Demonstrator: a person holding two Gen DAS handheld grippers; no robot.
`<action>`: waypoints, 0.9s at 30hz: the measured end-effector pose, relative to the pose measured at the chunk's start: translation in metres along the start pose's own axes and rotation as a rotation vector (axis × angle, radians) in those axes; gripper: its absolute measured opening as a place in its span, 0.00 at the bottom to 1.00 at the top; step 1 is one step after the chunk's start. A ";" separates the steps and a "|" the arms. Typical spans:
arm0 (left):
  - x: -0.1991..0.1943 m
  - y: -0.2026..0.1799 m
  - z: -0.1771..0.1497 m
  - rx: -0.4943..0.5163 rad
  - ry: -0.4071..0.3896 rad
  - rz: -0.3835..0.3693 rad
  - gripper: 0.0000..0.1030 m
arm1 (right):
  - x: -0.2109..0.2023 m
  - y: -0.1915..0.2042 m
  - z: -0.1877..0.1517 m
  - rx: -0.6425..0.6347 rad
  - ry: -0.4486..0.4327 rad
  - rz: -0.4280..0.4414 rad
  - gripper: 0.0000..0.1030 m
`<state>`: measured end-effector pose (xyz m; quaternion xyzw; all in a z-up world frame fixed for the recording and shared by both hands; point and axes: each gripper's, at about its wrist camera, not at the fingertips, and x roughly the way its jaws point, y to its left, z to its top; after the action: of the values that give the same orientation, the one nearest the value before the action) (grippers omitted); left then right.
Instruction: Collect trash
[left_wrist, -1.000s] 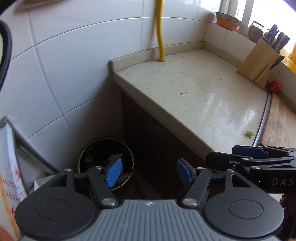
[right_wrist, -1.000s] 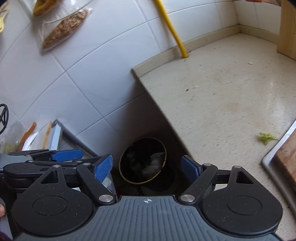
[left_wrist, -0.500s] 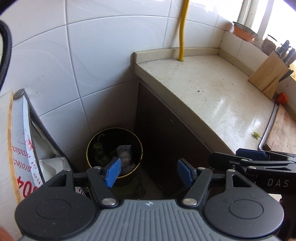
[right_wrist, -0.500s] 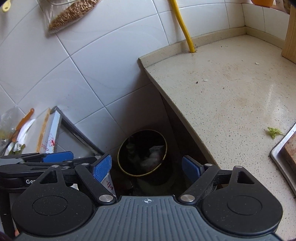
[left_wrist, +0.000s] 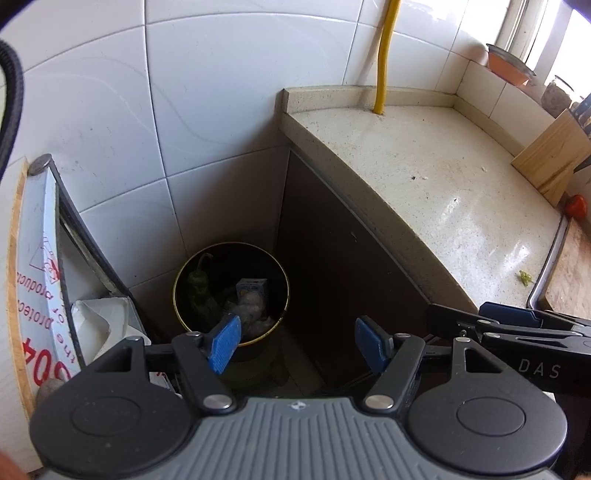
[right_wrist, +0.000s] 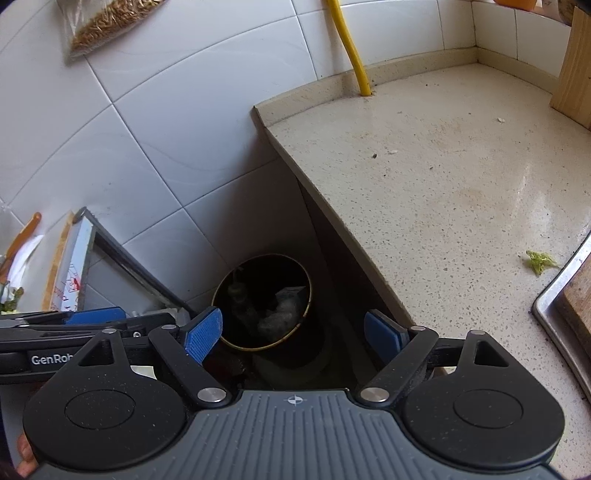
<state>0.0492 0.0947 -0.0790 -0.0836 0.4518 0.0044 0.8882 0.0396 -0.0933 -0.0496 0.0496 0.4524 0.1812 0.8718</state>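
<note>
Your fingers stand spread on both tools, nothing between the blue pads: the left gripper (left_wrist: 295, 341) and the right gripper (right_wrist: 293, 334) are both empty and side by side, aimed down into the gap at the left end of the countertop (right_wrist: 461, 177).

Countertop: a pale speckled slab running from the tiled wall (left_wrist: 166, 129) to a metal tray (right_wrist: 561, 291) at its right edge, which carries a wooden board. Its surface is mostly bare. A yellow hose (left_wrist: 384, 62) enters at the back edge; a knife block (left_wrist: 554, 155) stands toward the far right corner.

Bin (left_wrist: 231, 291): a dark round pail with a pale rim, on the floor in the corner below the countertop's left end, against the cabinet side. It already holds waste: a green pepper-like piece, a small carton and crumpled pale material.

Remaining trash: one green scrap (right_wrist: 541, 260) lies on the countertop just beside the tray's edge, well apart from both of your grippers. A few tiny crumbs (right_wrist: 391, 151) dot the middle of the slab.

Progress, as judged: most of the collecting appears done, since the bin is partly filled and the slab nearly clean. What is left for you is the green scrap, and possibly the crumbs, which look too small to pinch.
</note>
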 end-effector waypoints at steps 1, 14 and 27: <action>0.002 -0.001 0.000 0.003 0.003 0.004 0.63 | 0.000 0.000 0.000 0.000 0.001 0.003 0.86; 0.011 -0.004 0.003 0.015 0.014 0.032 0.63 | 0.010 -0.001 0.003 0.012 0.026 0.004 0.87; 0.019 -0.001 0.002 0.030 0.038 0.064 0.63 | 0.020 0.002 -0.001 0.015 0.050 -0.004 0.87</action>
<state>0.0620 0.0928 -0.0928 -0.0560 0.4711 0.0245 0.8800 0.0491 -0.0845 -0.0652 0.0506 0.4756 0.1772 0.8602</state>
